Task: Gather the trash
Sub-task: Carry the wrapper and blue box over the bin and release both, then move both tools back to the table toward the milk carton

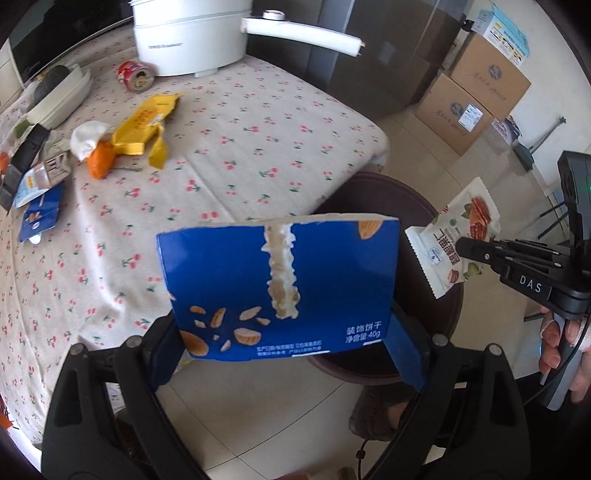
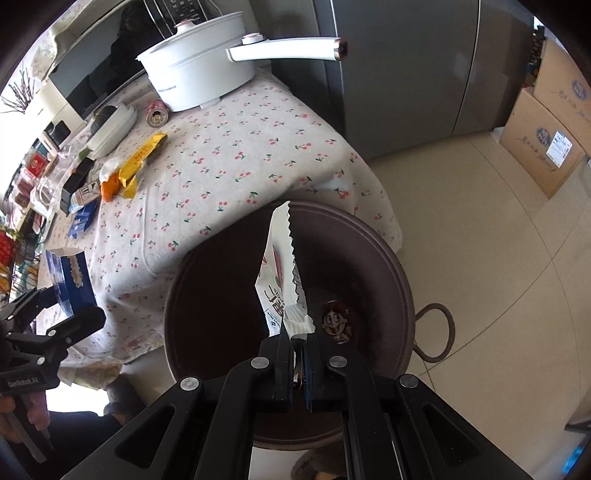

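Observation:
My left gripper [image 1: 284,347] is shut on a torn blue biscuit box [image 1: 280,280], its jaws wide across the box's width. It hangs just past the table's corner, in front of the dark brown bin [image 1: 417,206]. My right gripper [image 2: 297,343] is shut on a white snack wrapper [image 2: 280,273] and holds it upright over the bin's [image 2: 369,258] mouth. A printed wrapper [image 2: 336,325] lies on the bin's floor. In the left wrist view the right gripper [image 1: 461,245] comes in from the right with the white wrapper [image 1: 476,210]. The right wrist view shows the left gripper [image 2: 64,306] and blue box [image 2: 70,280] at far left.
On the cherry-print tablecloth [image 1: 240,147] lie a yellow wrapper [image 1: 144,125], an orange wrapper [image 1: 99,158], a white tissue [image 1: 86,138], a red can [image 1: 135,75] and small blue packs [image 1: 40,210]. A white pot [image 1: 188,33] stands at the back. Cardboard boxes [image 1: 469,103] sit on the floor.

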